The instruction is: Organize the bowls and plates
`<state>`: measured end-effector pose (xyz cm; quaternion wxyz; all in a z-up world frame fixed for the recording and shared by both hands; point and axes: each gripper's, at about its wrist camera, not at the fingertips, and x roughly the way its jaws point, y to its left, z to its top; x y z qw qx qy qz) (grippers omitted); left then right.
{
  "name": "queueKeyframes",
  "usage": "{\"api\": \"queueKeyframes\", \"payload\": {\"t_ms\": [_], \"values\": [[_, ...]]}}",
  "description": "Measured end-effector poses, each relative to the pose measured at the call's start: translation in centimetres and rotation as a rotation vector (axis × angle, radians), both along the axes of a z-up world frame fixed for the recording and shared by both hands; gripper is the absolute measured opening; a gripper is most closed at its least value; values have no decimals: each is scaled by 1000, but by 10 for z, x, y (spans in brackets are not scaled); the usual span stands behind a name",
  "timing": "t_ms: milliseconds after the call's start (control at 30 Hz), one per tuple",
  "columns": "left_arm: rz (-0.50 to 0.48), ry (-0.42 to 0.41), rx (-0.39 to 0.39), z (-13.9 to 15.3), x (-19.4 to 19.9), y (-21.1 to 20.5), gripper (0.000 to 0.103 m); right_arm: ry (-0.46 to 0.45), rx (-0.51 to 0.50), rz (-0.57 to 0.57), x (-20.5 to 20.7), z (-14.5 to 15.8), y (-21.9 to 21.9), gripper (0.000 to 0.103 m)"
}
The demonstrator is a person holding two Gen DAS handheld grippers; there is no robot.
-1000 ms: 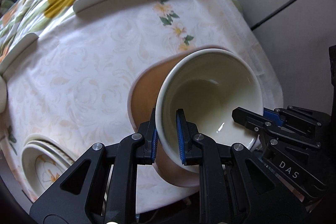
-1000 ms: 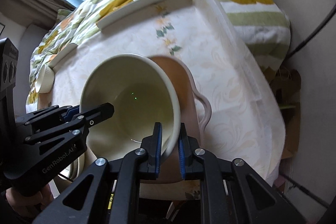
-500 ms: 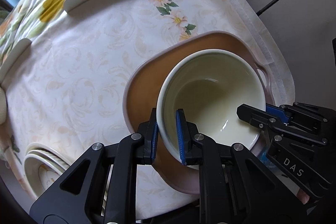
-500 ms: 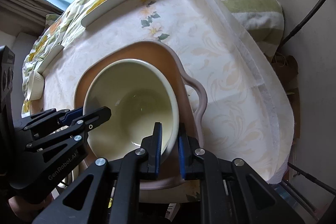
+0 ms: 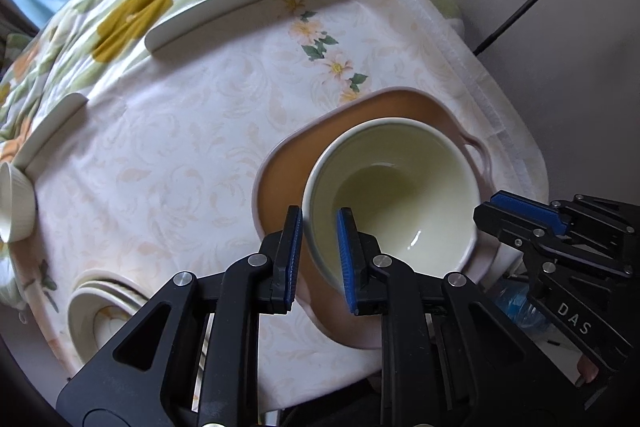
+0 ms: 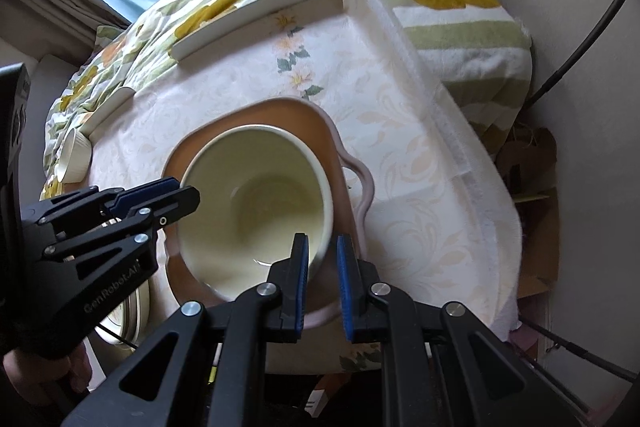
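A large cream bowl [image 5: 400, 195] rests in a brown dish with pink rim and handles [image 5: 280, 183] on the tablecloth. My left gripper [image 5: 318, 255] straddles the bowl's near-left rim; its jaws stand slightly apart, with a gap between the pads and the rim. My right gripper [image 6: 322, 279] straddles the opposite rim of the bowl [image 6: 256, 211] in the dish [image 6: 336, 143], jaws likewise a little apart. Each gripper shows in the other's view: the right one [image 5: 520, 217], the left one [image 6: 168, 195].
A stack of cream plates [image 5: 100, 323] lies at the table's near-left edge. A small ribbed white bowl [image 5: 14, 207] sits far left. Long white dishes [image 5: 248, 7] lie along the far edge on a floral towel. A wall and cable stand to the right.
The bowl has come down from a tilted, lifted pose into the brown dish. Both grippers' jaws have widened a little off the rim.
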<state>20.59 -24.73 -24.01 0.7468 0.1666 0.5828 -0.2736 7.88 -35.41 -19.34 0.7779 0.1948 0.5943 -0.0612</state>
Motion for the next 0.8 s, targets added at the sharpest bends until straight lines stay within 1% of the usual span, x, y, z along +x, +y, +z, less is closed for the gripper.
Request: {"api": "queueKeyframes", "payload": {"t_ms": [100, 133, 200, 233, 267, 333, 367, 400, 433, 467, 500, 567, 633, 667, 700, 800], "values": [[10, -14, -3, 7, -5, 1, 17, -11, 2, 13, -3, 3, -2, 13], [14, -18, -6, 10, -6, 1, 22, -20, 0, 21, -4, 5, -2, 13], [33, -35, -11, 16, -8, 2, 50, -31, 0, 41, -5, 9, 0, 13], [45, -49, -13, 19, -10, 3, 74, -36, 2, 48, -6, 11, 1, 13], [60, -71, -19, 24, -11, 4, 86, -46, 3, 59, -7, 13, 1, 13], [87, -110, -33, 34, -15, 8, 86, -65, 2, 80, -11, 18, 3, 14], [107, -118, -42, 39, -17, 12, 86, -75, -2, 96, -13, 20, 3, 22], [124, -122, -46, 42, -17, 15, 86, -81, -4, 110, -15, 22, 4, 39], [148, -128, -54, 47, -19, 20, 86, -89, -4, 123, -17, 24, 4, 51], [168, -136, -60, 51, -21, 24, 86, -101, -2, 137, -19, 26, 5, 72], [192, -147, -65, 55, -22, 29, 86, -120, 2, 160, -22, 30, 7, 80], [248, -172, -74, 64, -25, 41, 87, -158, 4, 202, -25, 37, 12, 81], [302, -204, -64, 72, -29, 52, 88, -202, -8, 256, -28, 46, 21, 90], [334, -225, -56, 77, -32, 58, 89, -221, -18, 280, -29, 50, 25, 99], [370, -254, -50, 83, -36, 67, 90, -247, -28, 313, -29, 54, 29, 102], [459, -317, -56, 97, -47, 92, 93, -309, -33, 385, -27, 63, 41, 102]]}}
